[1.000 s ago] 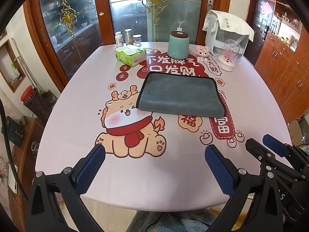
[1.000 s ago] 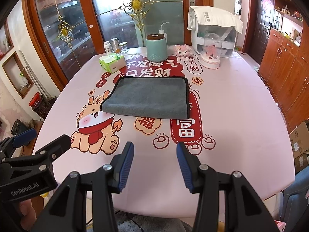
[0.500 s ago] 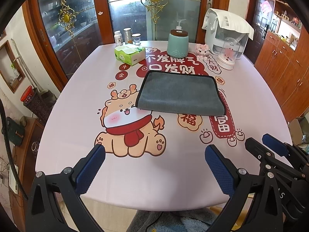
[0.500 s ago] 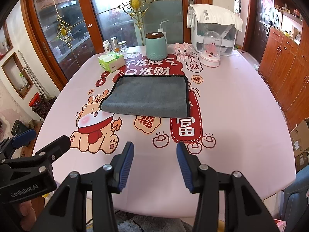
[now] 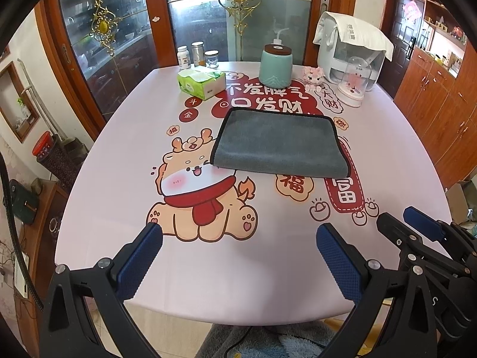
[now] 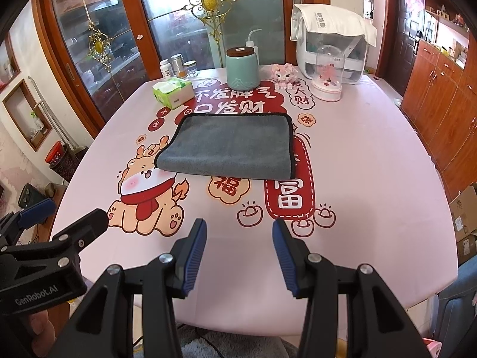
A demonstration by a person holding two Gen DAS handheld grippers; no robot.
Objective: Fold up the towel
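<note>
A grey towel (image 5: 280, 144) with a black hem lies folded flat in the middle of the pink printed tablecloth (image 5: 119, 164); it also shows in the right wrist view (image 6: 229, 146). My left gripper (image 5: 238, 235) is open and empty, held above the table's near edge, well short of the towel. My right gripper (image 6: 240, 229) is open and empty, also near the front edge. The right gripper shows at the lower right of the left wrist view (image 5: 417, 226). The left gripper shows at the lower left of the right wrist view (image 6: 59, 223).
At the table's far end stand a green tissue box (image 5: 201, 82), three small jars (image 5: 198, 55), a teal canister (image 5: 275, 64), a pink toy (image 5: 313, 74), a glass dome (image 5: 353, 82) and a white appliance (image 5: 348, 47). Wooden cabinets (image 5: 438, 104) line the right wall.
Both grippers have pulled back slightly, so the towel and table look a little farther away. The towel has not moved and both grippers stay open.
</note>
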